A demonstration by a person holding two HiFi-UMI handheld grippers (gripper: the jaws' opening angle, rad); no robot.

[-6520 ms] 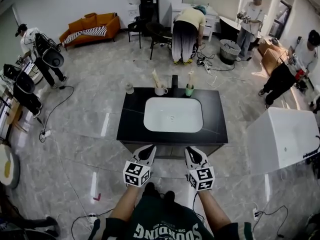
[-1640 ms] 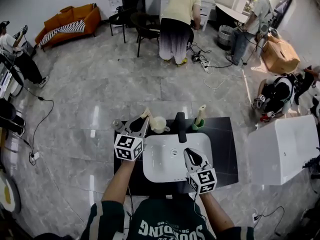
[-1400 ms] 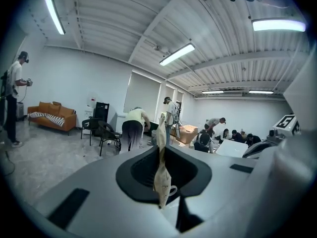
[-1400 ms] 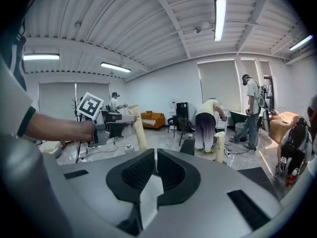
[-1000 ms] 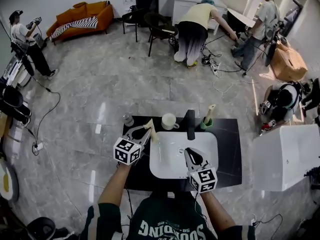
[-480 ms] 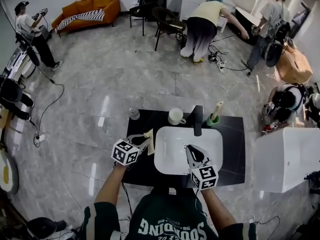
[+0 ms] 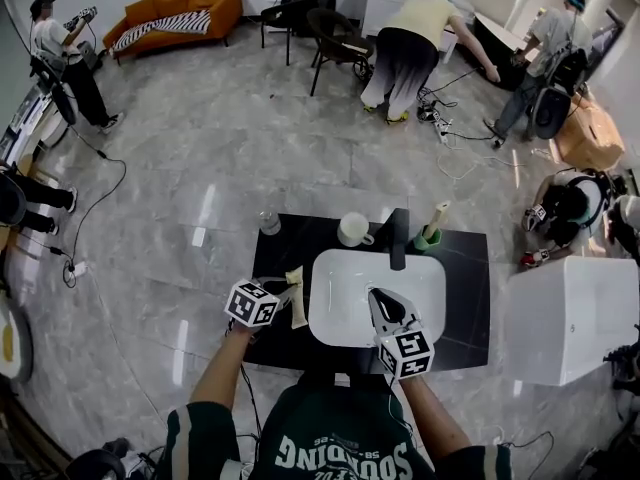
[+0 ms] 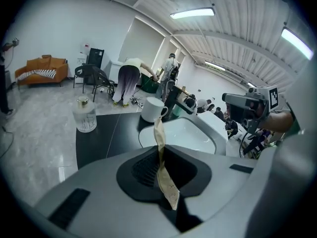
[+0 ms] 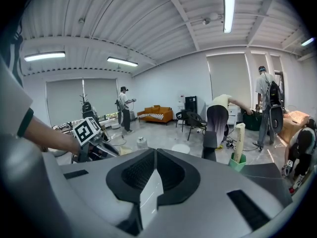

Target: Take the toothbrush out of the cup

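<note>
My left gripper (image 7: 289,294) is shut on a beige toothbrush (image 7: 297,309), low over the black counter (image 7: 462,288) just left of the white sink (image 7: 330,268). In the left gripper view the toothbrush (image 8: 159,148) stands almost upright between the pads, its top leaning toward the white cup (image 8: 152,109). That cup (image 7: 352,230) stands behind the sink and nothing shows in it. My right gripper (image 7: 379,299) hovers over the sink's front, shut and holding nothing. A second beige brush (image 7: 436,218) stands in a green cup (image 7: 428,238) at the back right.
A black faucet (image 7: 398,240) rises behind the sink between the two cups. A small clear bottle (image 7: 267,222) stands on the counter's back left corner. A white cabinet (image 7: 565,318) stands to the right. Several people work farther off on the grey floor.
My left gripper has come down and toward me with the toothbrush, from beside the white cup to low over the counter left of the sink. The right gripper has hardly moved.
</note>
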